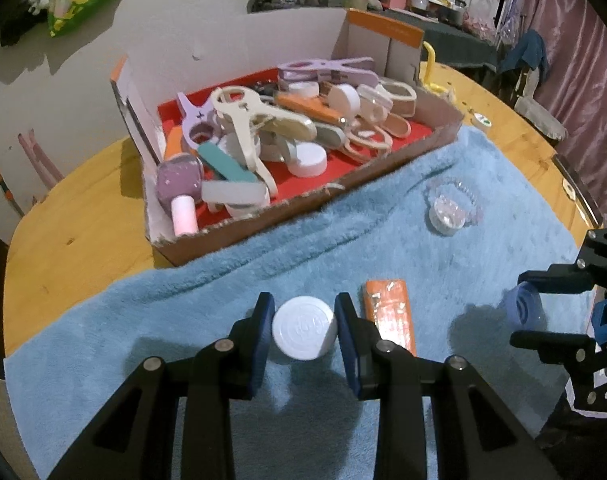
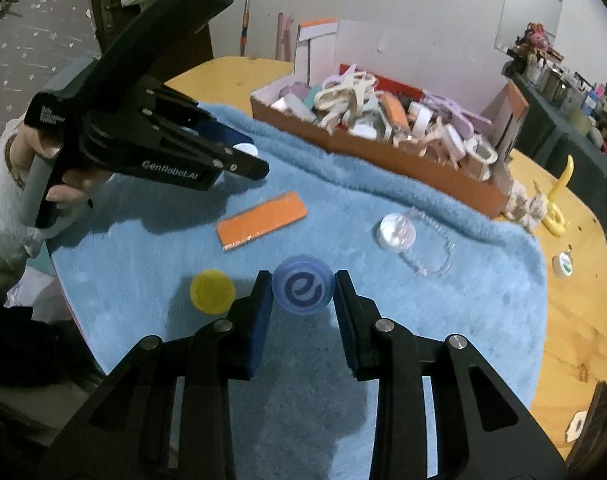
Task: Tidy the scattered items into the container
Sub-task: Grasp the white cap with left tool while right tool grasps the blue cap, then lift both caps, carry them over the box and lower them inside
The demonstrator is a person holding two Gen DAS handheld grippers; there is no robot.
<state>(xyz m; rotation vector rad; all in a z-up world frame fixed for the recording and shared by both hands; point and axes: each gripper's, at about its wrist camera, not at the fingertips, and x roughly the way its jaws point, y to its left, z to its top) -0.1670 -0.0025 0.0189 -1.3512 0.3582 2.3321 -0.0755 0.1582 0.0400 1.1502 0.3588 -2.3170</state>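
Left claw [image 1: 304, 330] clamped on white cap [image 1: 304, 328]; right claw [image 2: 303, 292] clamped on blue cap [image 2: 302, 290], both above the blue towel [image 2: 483, 280] on the counter. Caps likely light, rigid, slick; rim grip suits. Box [image 1: 239, 236] at towel's far edge, nearly full.

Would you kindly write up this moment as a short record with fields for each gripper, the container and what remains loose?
left gripper: shut on white cap
right gripper: shut on blue cap
container: cardboard box, red inside, piled with clips and caps
surface: blue towel on wooden table
loose on towel: orange block, yellow cap, clear lid
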